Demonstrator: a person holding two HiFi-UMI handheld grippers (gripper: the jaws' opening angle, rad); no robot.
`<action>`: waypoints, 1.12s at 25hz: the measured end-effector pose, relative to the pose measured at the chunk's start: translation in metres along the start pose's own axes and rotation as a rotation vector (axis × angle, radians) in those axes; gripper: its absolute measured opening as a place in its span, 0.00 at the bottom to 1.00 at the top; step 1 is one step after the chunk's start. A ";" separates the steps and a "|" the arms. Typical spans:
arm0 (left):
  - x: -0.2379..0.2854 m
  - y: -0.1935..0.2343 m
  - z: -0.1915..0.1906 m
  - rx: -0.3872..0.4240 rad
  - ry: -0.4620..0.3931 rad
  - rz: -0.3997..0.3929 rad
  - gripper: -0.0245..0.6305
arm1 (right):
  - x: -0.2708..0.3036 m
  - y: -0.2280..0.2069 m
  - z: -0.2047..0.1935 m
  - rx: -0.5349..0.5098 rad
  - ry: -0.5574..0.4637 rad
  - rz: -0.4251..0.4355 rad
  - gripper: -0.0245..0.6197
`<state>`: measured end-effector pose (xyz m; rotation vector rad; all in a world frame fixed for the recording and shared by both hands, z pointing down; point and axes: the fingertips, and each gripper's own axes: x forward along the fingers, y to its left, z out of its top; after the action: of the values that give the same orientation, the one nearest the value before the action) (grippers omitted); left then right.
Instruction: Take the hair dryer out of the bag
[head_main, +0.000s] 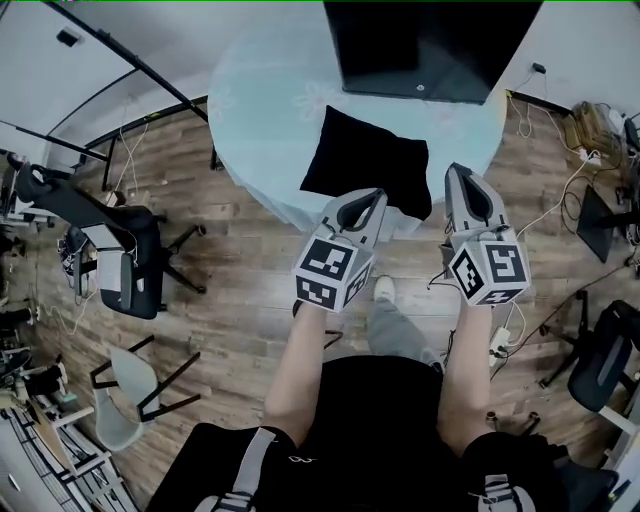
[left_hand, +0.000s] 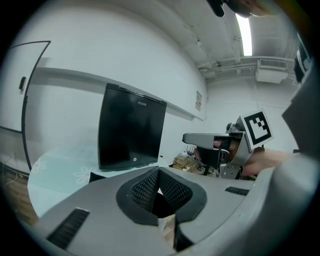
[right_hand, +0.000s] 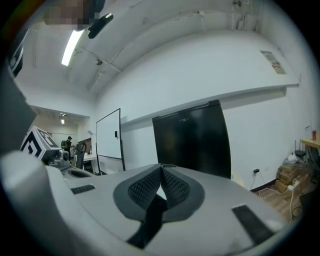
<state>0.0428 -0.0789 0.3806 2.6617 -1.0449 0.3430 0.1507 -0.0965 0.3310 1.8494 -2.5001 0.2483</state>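
Wood-plank floor (head_main: 240, 250) runs under a round counter (head_main: 250, 150) draped in a smooth pale-blue cloth (head_main: 280, 90) with faint flower prints, and a flat, glossy black monitor (head_main: 430, 45) stands at its far side. On the cloth, nearer me, lies the bag (head_main: 365, 160): soft matte black fabric, roughly square and slightly puffed like a cushion, its mouth not clear from here. The hair dryer does not show in any view, so I can only place the bag. From the head view, my left hand-held gripper (head_main: 376, 196) points its tip over the bag's near edge; I cannot tell whether it touches the fabric. My right hand-held gripper (head_main: 460, 175) sits just beside the bag's near right corner, apart from it. Both have grey moulded plastic shells with checkered marker cubes behind. In each gripper view the dark, mesh-textured pads (left_hand: 145, 190) (right_hand: 175, 185) meet at the tip in a closed V with nothing between them, so both are pinched together and empty. A black office chair (head_main: 130, 260) stands off to the left, and white cables (head_main: 560, 190) trail across the planks on the right.
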 end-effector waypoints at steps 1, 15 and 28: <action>0.009 0.001 0.005 0.033 0.008 -0.007 0.06 | 0.004 -0.013 0.005 0.001 -0.008 -0.006 0.04; 0.038 0.023 0.073 0.226 -0.047 -0.035 0.06 | 0.047 -0.048 0.064 0.059 -0.151 0.046 0.04; 0.119 0.015 -0.008 0.327 0.252 -0.232 0.38 | 0.040 -0.119 -0.009 0.218 -0.070 -0.146 0.04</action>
<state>0.1165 -0.1615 0.4277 2.8810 -0.6408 0.8360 0.2510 -0.1671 0.3576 2.1448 -2.4528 0.4778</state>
